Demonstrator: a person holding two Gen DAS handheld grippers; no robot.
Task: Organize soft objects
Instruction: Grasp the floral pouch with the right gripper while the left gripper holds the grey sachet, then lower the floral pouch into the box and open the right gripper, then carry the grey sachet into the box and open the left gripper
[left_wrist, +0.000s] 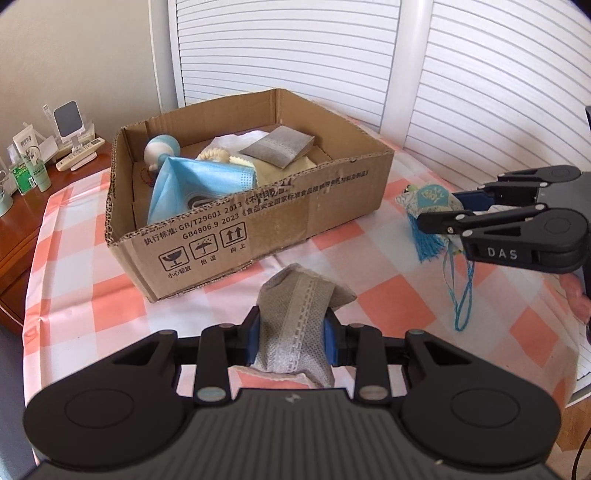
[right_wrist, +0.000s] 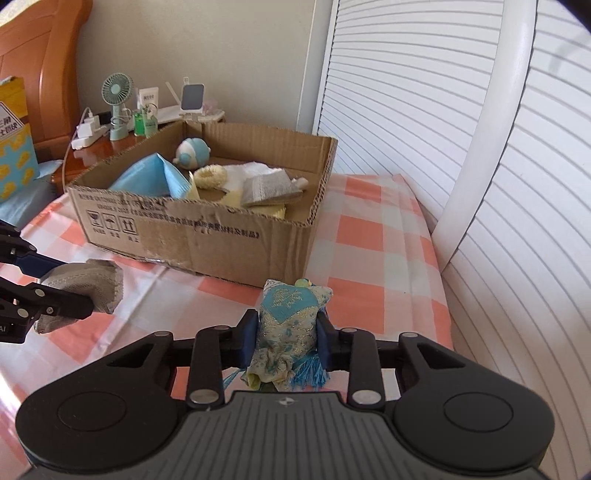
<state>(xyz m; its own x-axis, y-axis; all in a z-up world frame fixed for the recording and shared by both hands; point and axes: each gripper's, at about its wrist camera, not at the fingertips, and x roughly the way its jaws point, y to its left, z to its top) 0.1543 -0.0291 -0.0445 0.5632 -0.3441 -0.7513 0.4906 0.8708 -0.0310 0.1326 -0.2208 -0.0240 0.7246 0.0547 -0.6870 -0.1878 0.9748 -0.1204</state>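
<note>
My left gripper (left_wrist: 293, 338) is shut on a grey mesh pouch (left_wrist: 295, 317) and holds it above the checked cloth, in front of the cardboard box (left_wrist: 258, 229). In the right wrist view the pouch (right_wrist: 92, 284) shows at the left. My right gripper (right_wrist: 286, 336) is shut on a blue embroidered sachet (right_wrist: 288, 317) with a tassel, held to the right of the box (right_wrist: 221, 240). In the left wrist view the sachet (left_wrist: 432, 199) hangs with its cord. The box holds a blue face mask (left_wrist: 199, 181), another grey pouch (left_wrist: 277, 147), a round toy (left_wrist: 162, 147) and a cream ring (right_wrist: 210, 175).
A pink and white checked cloth (left_wrist: 369, 280) covers the table. White louvred doors (right_wrist: 406, 92) stand behind and to the right. A wooden side table (right_wrist: 88, 151) at the left carries a small fan (right_wrist: 116, 99), bottles and a charger.
</note>
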